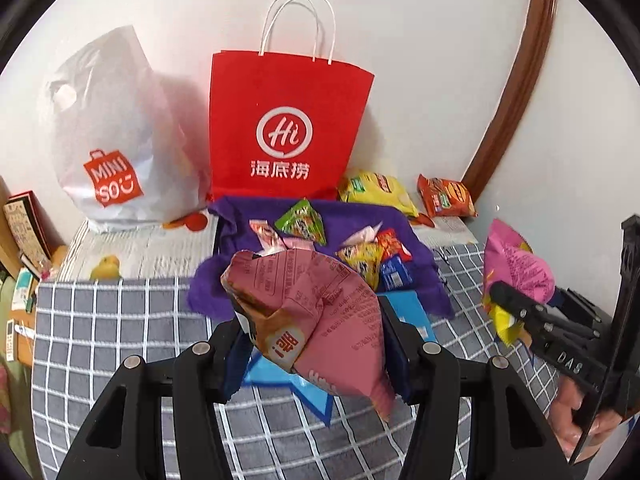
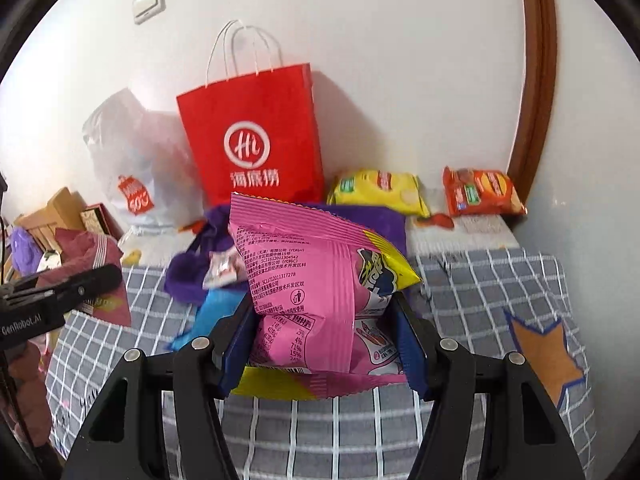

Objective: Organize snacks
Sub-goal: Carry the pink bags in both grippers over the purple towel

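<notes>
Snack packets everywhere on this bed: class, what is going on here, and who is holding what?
A person is sorting snacks with a handheld gripper in each hand. The left gripper is clamped on a dusty-pink snack bag, and the right gripper is clamped on a bright pink and yellow snack bag; both bags are held above the grey checked bedcover. Small packets lie on a purple cloth before a red paper bag standing against the wall.

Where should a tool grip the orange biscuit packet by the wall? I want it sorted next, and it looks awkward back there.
Grip the flat orange foil biscuit packet across its short width, near the middle, coming from above and the front. It lies flat on the white printed cloth with the wall behind it and the brown wooden door frame close on its right, so only the top and near side look free.
</notes>
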A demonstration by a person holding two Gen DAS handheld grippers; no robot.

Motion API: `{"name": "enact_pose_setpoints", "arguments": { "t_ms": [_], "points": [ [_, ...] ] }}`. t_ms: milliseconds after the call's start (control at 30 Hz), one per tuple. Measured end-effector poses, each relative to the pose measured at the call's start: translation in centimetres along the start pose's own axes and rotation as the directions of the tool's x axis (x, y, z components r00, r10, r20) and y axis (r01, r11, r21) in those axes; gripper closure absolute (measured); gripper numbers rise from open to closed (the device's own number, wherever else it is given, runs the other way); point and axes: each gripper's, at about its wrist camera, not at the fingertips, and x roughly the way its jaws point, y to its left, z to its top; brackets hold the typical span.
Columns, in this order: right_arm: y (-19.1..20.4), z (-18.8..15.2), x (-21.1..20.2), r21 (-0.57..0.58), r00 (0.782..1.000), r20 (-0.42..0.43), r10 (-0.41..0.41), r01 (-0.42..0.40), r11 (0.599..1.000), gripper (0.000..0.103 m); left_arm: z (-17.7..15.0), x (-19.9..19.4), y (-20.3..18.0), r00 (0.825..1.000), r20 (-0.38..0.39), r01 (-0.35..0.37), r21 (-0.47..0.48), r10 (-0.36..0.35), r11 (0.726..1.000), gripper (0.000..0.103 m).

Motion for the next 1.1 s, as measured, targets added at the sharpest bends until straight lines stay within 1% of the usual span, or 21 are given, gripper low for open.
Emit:
{"name": "enact_pose_setpoints", "arguments": {
  "t_ms": [100, 233, 300, 467, 567, 633, 767, 867, 967, 1033, 1100],
  "points": [
    [-0.1, 2.3, 0.8, 0.006, 1.000, 0.012, 0.003, -0.003, 1.000, 0.040, 1.5, 0.5, 0.4, 1.000, 0.005, -0.016, -0.001, 0.016, 1.000, 0.049],
    [0.1, 4.8, 1.9, 0.004, 1.000, 0.018, 0.005, -0.005, 1.000, 0.040, 3.4, 1.0, 0.8, 1.000, 0.009, 0.012, -0.017, -0.012, 1.000, 0.049],
    [0.3, 6.0, 2.7, -0.005, 1.000, 0.021, 0.008, -0.008, 1.000, 0.040, 4.3, 1.2, 1.0, 1.000, 0.018, 0.010, -0.021, -0.009, 1.000, 0.049],
    [0.7, 8.4, 4.5, -0.021, 1.000, 0.022, 0.011, -0.011, 1.000, 0.040, 6.7, 2.3, 1.7, 0.999, 0.027, 0.021, -0.045, -0.020, 0.999, 0.049],
    [1.0, 9.8, 5.8, -0.027, 1.000, 0.021, 0.013, -0.012, 1.000, 0.040, 7.8, 3.3, 2.1, 0.999, 0.031, 0.010, -0.060, -0.008, 0.998, 0.049],
    [1.0, 10.7, 6.9, -0.031, 1.000, 0.014, 0.018, -0.018, 0.999, 0.040, 8.5, 4.2, 2.5, 1.000, 0.027, 0.018, -0.069, -0.016, 0.997, 0.049],
    [0.6, 11.5, 9.3, -0.032, 1.000, 0.005, 0.021, -0.020, 0.999, 0.040, 9.4, 6.1, 3.0, 1.000, 0.026, 0.019, -0.082, -0.017, 0.996, 0.049],
    [-0.2, 11.1, 11.6, -0.022, 0.999, -0.017, 0.033, -0.034, 0.999, 0.040, 10.0, 8.0, 3.3, 0.999, 0.009, 0.035, -0.093, -0.034, 0.995, 0.049],
    [-1.1, 10.9, 14.5, -0.015, 0.995, -0.094, 0.017, -0.018, 1.000, 0.040, 10.4, 10.5, 3.8, 0.998, -0.012, 0.053, -0.107, -0.055, 0.993, 0.049],
    [-1.8, 10.5, 15.9, -0.013, 0.992, -0.125, 0.002, -0.004, 1.000, 0.040, 10.6, 12.1, 4.1, 0.997, -0.032, 0.068, -0.115, -0.072, 0.991, 0.049],
    [-2.1, 10.0, 17.1, -0.045, 0.987, -0.161, -0.026, 0.019, 0.999, 0.040, 10.5, 13.5, 4.4, 0.996, -0.054, 0.061, -0.120, -0.068, 0.991, 0.049]
  ]
}}
